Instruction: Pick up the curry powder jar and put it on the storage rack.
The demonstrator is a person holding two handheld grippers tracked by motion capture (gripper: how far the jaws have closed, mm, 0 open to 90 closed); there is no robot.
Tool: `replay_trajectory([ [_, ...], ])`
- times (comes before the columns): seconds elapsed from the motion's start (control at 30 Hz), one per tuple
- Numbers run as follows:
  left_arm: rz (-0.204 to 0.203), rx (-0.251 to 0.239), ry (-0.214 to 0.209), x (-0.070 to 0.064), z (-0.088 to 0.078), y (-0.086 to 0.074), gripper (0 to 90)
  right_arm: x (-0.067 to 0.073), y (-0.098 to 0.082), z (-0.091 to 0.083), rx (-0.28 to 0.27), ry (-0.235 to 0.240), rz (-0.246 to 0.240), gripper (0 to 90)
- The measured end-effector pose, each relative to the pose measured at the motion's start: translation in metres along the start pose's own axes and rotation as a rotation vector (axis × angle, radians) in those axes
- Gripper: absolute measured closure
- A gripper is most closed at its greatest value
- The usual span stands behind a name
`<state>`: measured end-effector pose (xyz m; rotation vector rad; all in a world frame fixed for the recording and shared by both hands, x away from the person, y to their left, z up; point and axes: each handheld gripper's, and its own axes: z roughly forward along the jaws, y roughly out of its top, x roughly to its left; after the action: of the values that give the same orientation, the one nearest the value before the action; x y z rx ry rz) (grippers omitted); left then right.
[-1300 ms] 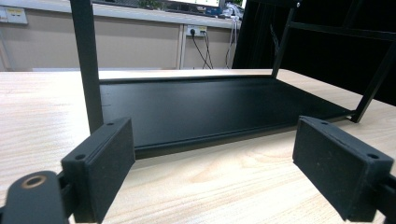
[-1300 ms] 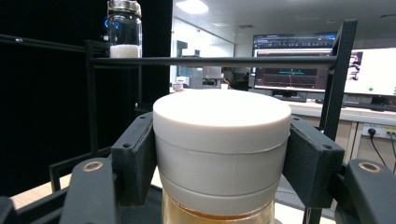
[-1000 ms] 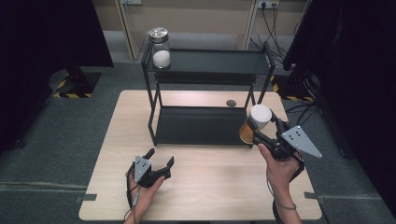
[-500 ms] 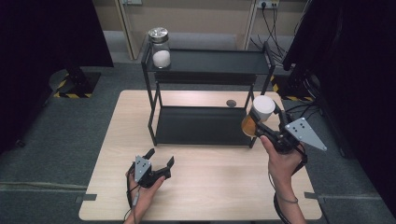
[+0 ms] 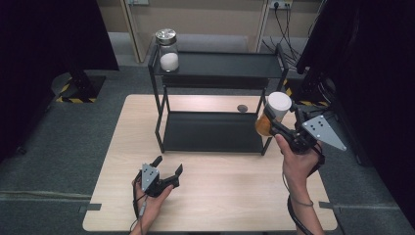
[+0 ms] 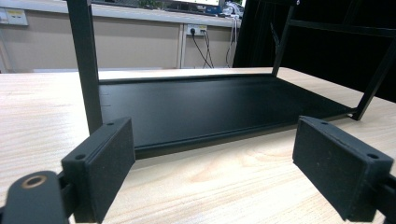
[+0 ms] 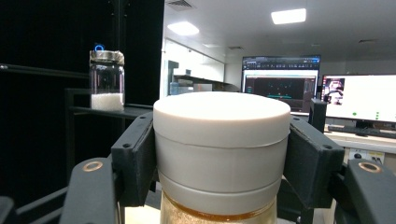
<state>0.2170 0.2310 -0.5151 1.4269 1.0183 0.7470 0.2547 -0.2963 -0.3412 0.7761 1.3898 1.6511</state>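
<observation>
Table: pale wood-grain table (image 5: 220,196), matte black metal rack (image 5: 215,132) ahead of left gripper (image 5: 166,169).
Left gripper: jaws wide apart, empty.
Right gripper (image 5: 274,120): clamped on round amber jar (image 7: 222,154), smooth white lid.

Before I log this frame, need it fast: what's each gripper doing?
Left gripper: open, holding nothing, low over the table.
Right gripper: shut on the white-lidded jar, held up beside the black shelf.
</observation>
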Motion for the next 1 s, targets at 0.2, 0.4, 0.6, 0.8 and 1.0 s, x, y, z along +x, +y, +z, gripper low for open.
replay_trajectory([
  [0.2, 0.000, 0.000, 0.000, 0.000, 0.000, 0.000, 12.5, -0.002, 0.006, 0.004, -0.018, -0.003, 0.002, 34.0],
  [0.4, -0.002, -0.002, 0.000, 0.000, 0.000, 0.000, 12.5, -0.003, 0.013, 0.010, -0.024, -0.003, 0.002, 34.0],
  [0.6, 0.000, -0.003, -0.001, 0.000, 0.000, 0.000, 12.5, -0.003, 0.018, 0.018, -0.029, -0.002, 0.002, 34.0],
  [0.8, 0.002, -0.003, 0.000, -0.001, 0.000, 0.000, 12.5, -0.002, 0.024, 0.024, -0.037, -0.007, -0.001, 34.0],
  [1.0, 0.005, -0.003, 0.000, -0.001, 0.000, -0.001, 12.5, -0.002, 0.030, 0.029, -0.041, -0.005, -0.005, 34.0],
])
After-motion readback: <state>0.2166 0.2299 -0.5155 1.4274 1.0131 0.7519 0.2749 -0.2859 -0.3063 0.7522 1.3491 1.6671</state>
